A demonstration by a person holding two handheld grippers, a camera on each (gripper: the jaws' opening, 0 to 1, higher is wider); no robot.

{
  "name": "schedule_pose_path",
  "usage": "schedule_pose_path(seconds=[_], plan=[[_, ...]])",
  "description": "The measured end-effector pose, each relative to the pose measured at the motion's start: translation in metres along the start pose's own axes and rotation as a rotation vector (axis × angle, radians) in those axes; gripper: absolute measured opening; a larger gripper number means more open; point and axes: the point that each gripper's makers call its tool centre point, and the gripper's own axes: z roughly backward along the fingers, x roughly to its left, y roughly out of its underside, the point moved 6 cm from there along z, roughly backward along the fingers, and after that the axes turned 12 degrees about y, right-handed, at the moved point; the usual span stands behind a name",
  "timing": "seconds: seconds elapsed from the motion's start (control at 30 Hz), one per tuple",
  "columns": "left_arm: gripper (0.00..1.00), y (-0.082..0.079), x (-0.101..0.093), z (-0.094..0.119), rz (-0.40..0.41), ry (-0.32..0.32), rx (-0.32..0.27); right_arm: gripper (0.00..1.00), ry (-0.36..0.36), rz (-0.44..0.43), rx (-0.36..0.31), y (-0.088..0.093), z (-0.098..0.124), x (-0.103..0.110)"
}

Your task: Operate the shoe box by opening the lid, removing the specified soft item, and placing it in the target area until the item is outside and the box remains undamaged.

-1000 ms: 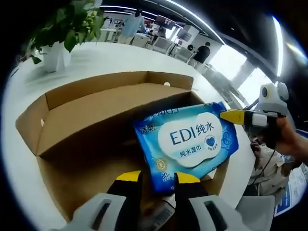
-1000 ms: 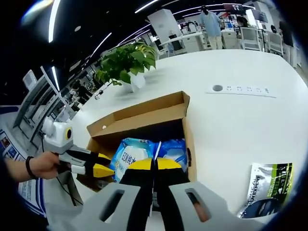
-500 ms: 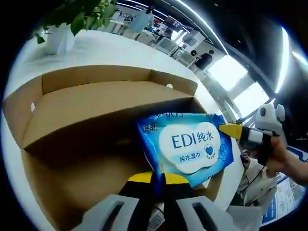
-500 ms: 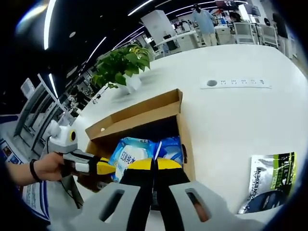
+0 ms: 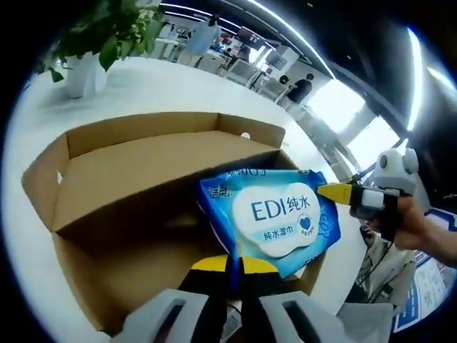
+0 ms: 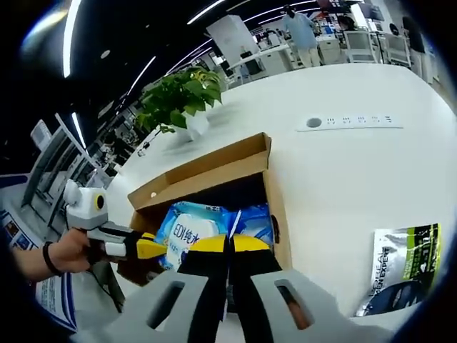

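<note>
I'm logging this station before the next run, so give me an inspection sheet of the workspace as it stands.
Surface: white table, a row of sockets set into it.
Job's things: cardboard shoe box open, lid flap up; blue wet wipes pack raised at the box's edge.
Clutter: green and black pouch lying flat beside the box; potted plant beyond it.
Grippers: left gripper shut on the pack's lower edge; right gripper with jaws together over the box, whether it pinches the pack cannot be told.
Cables: nothing seen.
Surroundings: open office, desks, people standing far off.
</note>
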Motion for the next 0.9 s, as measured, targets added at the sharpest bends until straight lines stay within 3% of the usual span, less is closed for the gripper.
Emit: schedule_pose_path(seconds=[0.4, 0.9], plan=[[0.03, -0.012, -0.013, 0.017, -0.030, -0.013, -0.047, 0.00, -0.014, 0.002, -0.027, -0.011, 0.008, 0.008], [0.03, -0.047, -0.037, 0.039, -0.080, -0.017, -0.127, 0.00, -0.031, 0.007, -0.089, -0.041, 0.029, 0.016]])
